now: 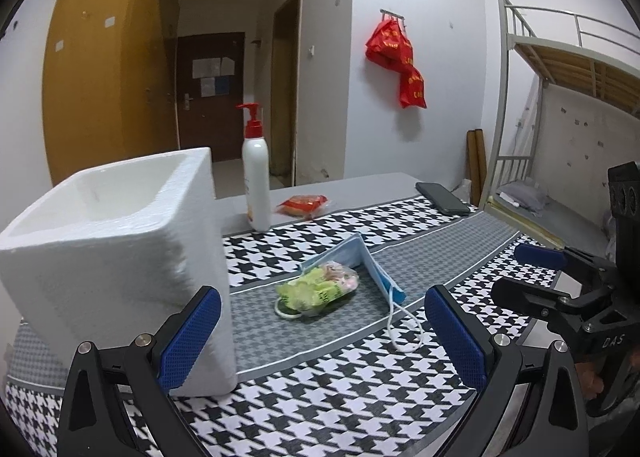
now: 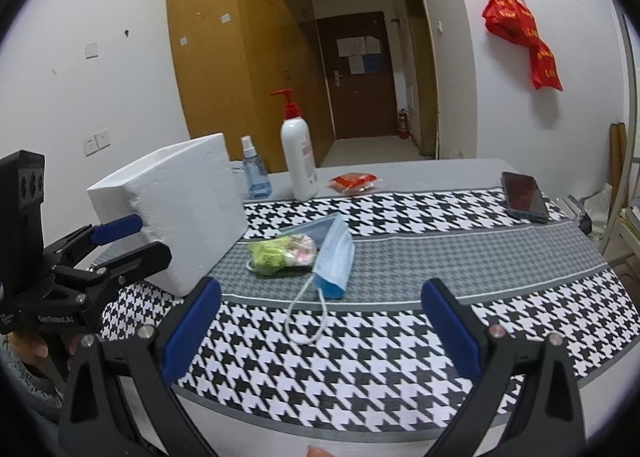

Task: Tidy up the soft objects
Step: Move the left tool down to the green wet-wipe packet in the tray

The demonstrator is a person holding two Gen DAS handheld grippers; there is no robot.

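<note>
A: How far along is it?

B: By my reading, not begun. The foam box (image 1: 120, 241) stands on the table (image 2: 460, 253) at the left, and what shows of its inside in the left wrist view is bare white; its floor is hidden, so I can't say it is empty.

A: And the soft things?

B: All out on the cloth. The mask (image 2: 334, 253) lies folded just right of the box, one ear loop trailing toward the camera. The green bag (image 1: 318, 289) of small items lies touching the mask, between it and the box. A red packet (image 2: 354, 181) lies farther back, near the pump bottle (image 2: 298, 153).

A: Other containers?

B: That bottle and a small spray bottle (image 2: 254, 171), both upright behind the box. A phone (image 2: 524, 197) lies well apart at the right.

A: The claws?

B: The left gripper (image 1: 322, 337) is spread wide, holding nothing, its left finger just beside the box wall. The right gripper (image 2: 320, 333) is also wide and empty, hovering near the ear loop.
</note>
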